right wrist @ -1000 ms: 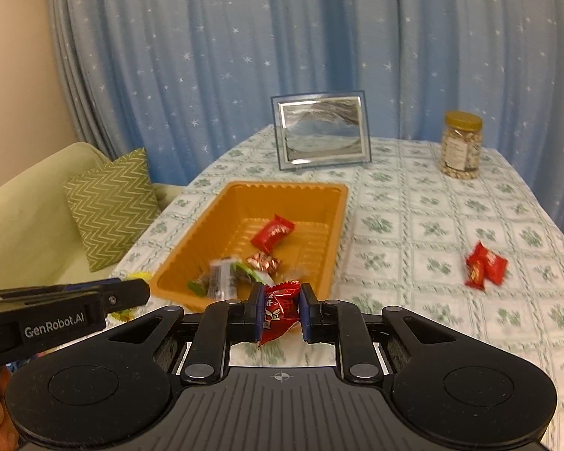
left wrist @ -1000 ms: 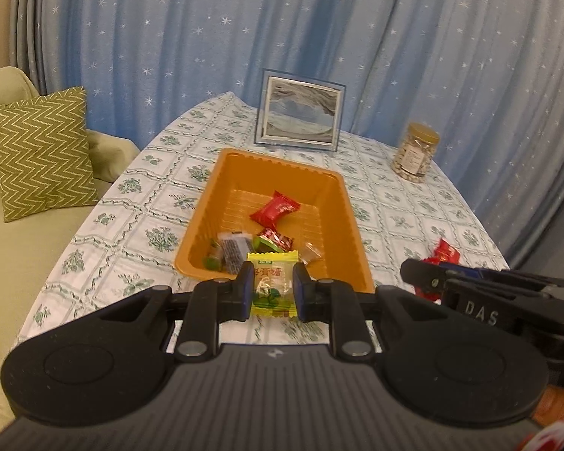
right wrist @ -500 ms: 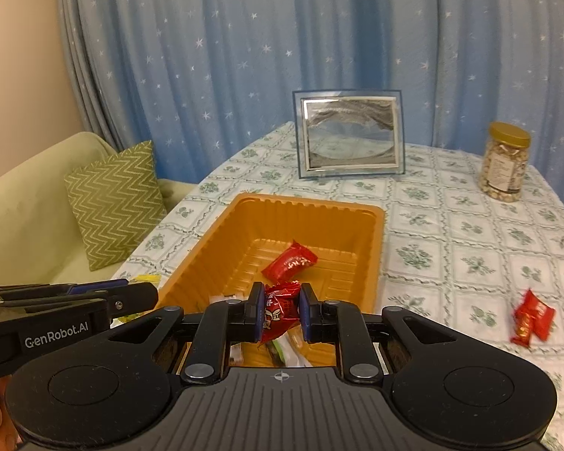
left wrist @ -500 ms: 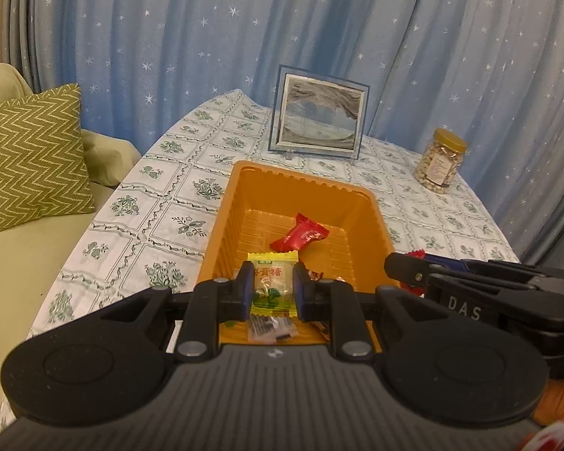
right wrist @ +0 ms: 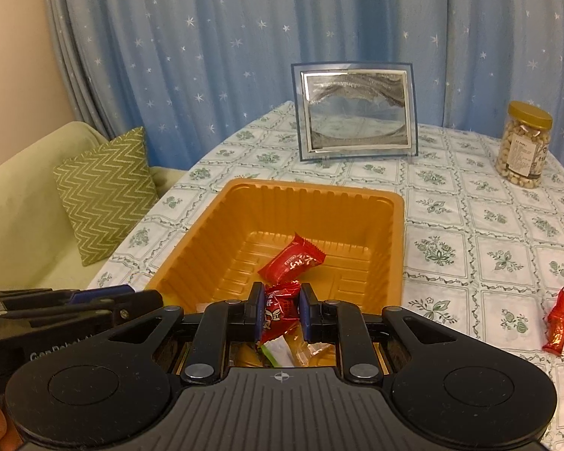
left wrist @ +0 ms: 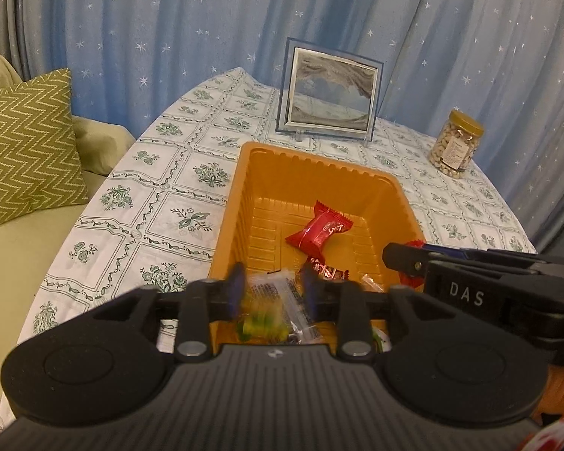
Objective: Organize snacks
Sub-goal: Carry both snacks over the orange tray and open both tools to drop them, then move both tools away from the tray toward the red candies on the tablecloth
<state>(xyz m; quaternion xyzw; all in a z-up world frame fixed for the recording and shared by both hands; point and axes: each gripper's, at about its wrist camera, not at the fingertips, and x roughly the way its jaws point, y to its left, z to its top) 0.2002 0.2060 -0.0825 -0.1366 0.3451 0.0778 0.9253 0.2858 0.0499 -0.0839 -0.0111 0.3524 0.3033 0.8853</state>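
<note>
An orange tray (left wrist: 319, 165) (right wrist: 312, 195) sits on the table and holds a red snack packet (left wrist: 317, 233) (right wrist: 293, 261) and several other snacks. My left gripper (left wrist: 272, 287) is open above the tray's near end. A yellow-green candy packet (left wrist: 261, 323) is blurred just below its fingers, over the tray. My right gripper (right wrist: 281, 310) is shut on a red snack packet (right wrist: 278, 312) above the tray's near end. Two red packets (right wrist: 562, 321) lie on the table to the right.
A framed picture (left wrist: 329, 94) (right wrist: 355, 109) stands behind the tray. A jar of nuts (left wrist: 455, 143) (right wrist: 524, 143) stands at the back right. A green sofa with a zigzag cushion (left wrist: 22, 146) (right wrist: 105, 195) is on the left.
Both grippers have moved forward over the tray. My left gripper has opened and let go of the yellow-green packet, which drops toward the tray. My right gripper still holds its red packet.
</note>
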